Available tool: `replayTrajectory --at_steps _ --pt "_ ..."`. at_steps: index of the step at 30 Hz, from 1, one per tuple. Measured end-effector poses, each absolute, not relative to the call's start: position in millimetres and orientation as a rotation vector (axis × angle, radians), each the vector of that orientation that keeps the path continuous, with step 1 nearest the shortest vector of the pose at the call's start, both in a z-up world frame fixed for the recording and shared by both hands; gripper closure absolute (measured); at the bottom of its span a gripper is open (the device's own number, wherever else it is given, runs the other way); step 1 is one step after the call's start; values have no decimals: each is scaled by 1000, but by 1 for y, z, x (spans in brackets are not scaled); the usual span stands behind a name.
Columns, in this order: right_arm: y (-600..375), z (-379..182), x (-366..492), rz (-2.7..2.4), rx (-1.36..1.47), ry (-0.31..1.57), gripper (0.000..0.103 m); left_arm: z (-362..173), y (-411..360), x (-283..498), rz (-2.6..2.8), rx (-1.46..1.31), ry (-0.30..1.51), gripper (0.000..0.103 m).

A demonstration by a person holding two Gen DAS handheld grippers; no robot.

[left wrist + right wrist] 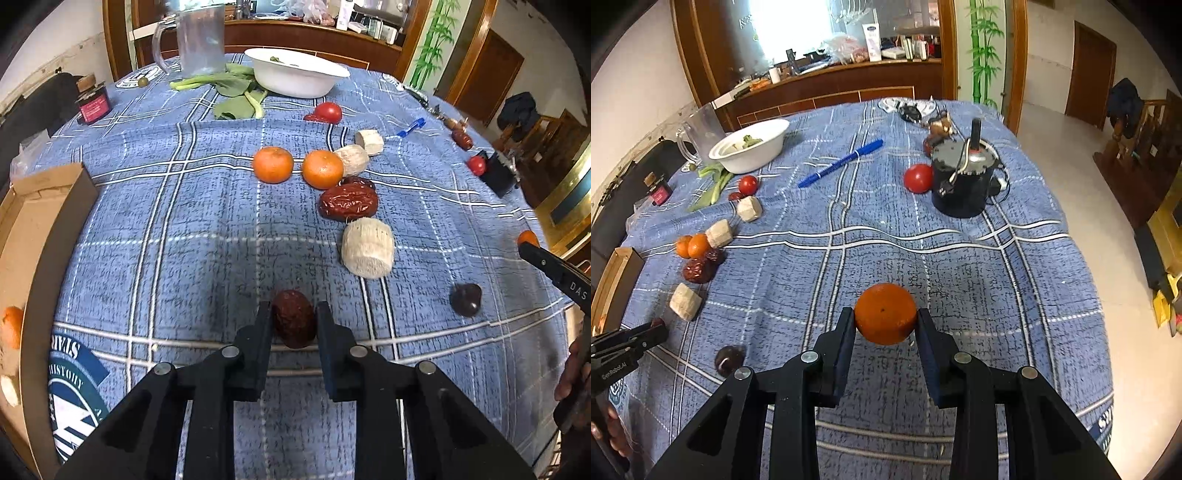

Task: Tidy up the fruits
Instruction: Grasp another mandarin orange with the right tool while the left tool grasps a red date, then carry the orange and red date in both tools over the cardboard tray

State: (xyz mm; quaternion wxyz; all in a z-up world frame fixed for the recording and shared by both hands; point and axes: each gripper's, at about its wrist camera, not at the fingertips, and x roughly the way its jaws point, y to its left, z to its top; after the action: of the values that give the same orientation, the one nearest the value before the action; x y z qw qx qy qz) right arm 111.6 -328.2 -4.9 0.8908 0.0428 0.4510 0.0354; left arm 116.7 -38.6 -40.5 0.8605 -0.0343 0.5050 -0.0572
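My left gripper (294,317) is shut on a dark red date (294,318), held just above the blue checked cloth. My right gripper (885,317) is shut on an orange (885,313), lifted above the cloth. On the table lie two more oranges (273,164) (322,169), red dates (348,202), pale cut root pieces (367,252), tomatoes (328,112) and a dark chestnut-like fruit (466,299). A cardboard box (35,236) at the left edge holds an orange (13,326).
A white bowl (295,79), leafy greens (232,92), a clear jug (199,38) and a small jar (93,104) stand at the far side. A black cylindrical device (962,181), a tomato (918,178) and a blue pen (840,163) lie to the right.
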Motion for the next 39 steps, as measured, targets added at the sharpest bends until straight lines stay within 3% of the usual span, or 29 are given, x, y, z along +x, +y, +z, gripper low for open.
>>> replayTrajectory --at_steps 24,39 --pt "-229 11 31 151 43 934 68 -13 29 37 -133 -73 992 81" --pt "-146 13 25 235 -29 944 67 5 84 19 -103 -107 944 81"
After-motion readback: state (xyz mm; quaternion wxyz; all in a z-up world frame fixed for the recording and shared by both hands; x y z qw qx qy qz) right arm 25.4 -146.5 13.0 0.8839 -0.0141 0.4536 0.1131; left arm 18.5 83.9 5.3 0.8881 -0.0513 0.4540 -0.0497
